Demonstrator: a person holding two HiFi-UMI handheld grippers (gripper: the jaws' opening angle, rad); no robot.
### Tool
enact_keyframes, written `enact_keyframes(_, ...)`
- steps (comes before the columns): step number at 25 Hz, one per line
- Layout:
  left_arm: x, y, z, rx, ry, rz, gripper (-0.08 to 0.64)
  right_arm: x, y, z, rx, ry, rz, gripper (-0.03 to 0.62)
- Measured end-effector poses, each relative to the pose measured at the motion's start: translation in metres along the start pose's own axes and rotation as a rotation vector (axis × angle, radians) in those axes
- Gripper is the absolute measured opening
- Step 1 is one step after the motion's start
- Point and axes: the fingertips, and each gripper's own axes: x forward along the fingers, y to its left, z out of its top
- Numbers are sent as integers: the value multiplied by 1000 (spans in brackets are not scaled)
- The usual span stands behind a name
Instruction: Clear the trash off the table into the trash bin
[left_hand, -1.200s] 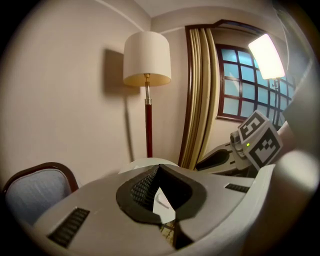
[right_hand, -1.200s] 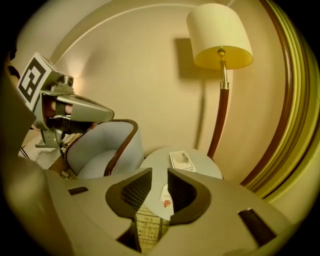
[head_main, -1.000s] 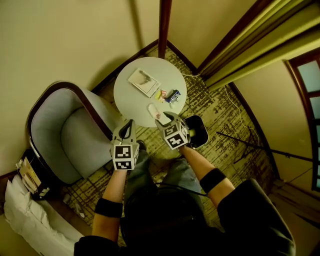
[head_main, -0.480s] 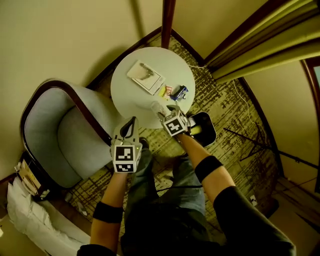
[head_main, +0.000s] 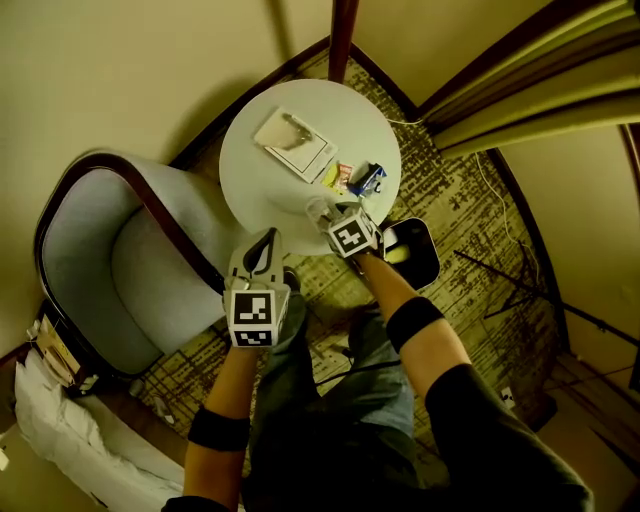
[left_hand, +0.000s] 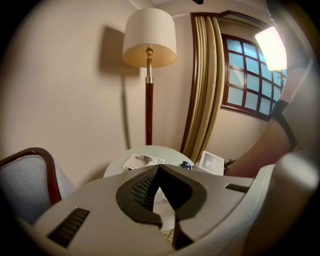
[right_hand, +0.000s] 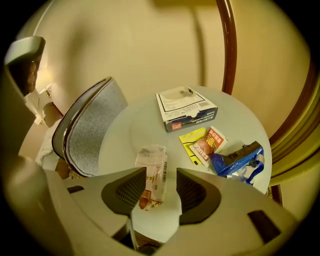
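Observation:
A round white table (head_main: 262, 185) bears a white box (head_main: 293, 143), a yellow and a red snack packet (head_main: 340, 177), a blue wrapper (head_main: 367, 179) and a clear plastic wrapper (head_main: 318, 209). My right gripper (head_main: 335, 215) points steeply down at the table's near edge. In the right gripper view the clear wrapper (right_hand: 152, 172) lies on the table between the closing jaws of that gripper (right_hand: 161, 189), with a gap left at the right pad. My left gripper (head_main: 262, 245) is shut and empty, hanging off the table's near edge. The black trash bin (head_main: 412, 255) stands on the floor right of the table.
A grey armchair (head_main: 120, 270) with a dark wooden rim stands left of the table. A floor lamp (left_hand: 148, 45) rises behind the table, curtains (left_hand: 202, 85) hang to its right. Patterned carpet (head_main: 460, 220) surrounds the table and bin.
My right gripper has come down over the clear wrapper at the table's near edge. The left gripper has sunk a little and stays shut.

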Motion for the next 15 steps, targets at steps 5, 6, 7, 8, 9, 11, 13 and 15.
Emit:
enact_keyframes(5,-3,4,-4,-12,2,12,0,4,4,-7,-9,30,9,61)
enact_keyframes(6,-4,4,-5,-15,4,13,0,3,4,-6,-6,26,6,57)
enact_keyframes(7,-5,5,-6,-16,6,13,0,1,5,-5,-3,20,6,49)
enact_keyframes(8,-6,5,-7,-17,8,14,0,0,7,-4,-1,14,10,44)
enact_keyframes(9,-6,6,-8,-18,11,15,0,-1,8,-3,-1,8,15,41)
enact_keyframes(11,-7,6,-10,-21,14,17,0,-7,10,1,-2,-9,15,38)
enact_keyframes(13,-10,4,-9,-23,13,20,0,-17,10,8,-5,-34,8,37)
enact_keyframes(15,-14,2,-6,-26,8,23,0,-30,13,16,-9,-59,11,35)
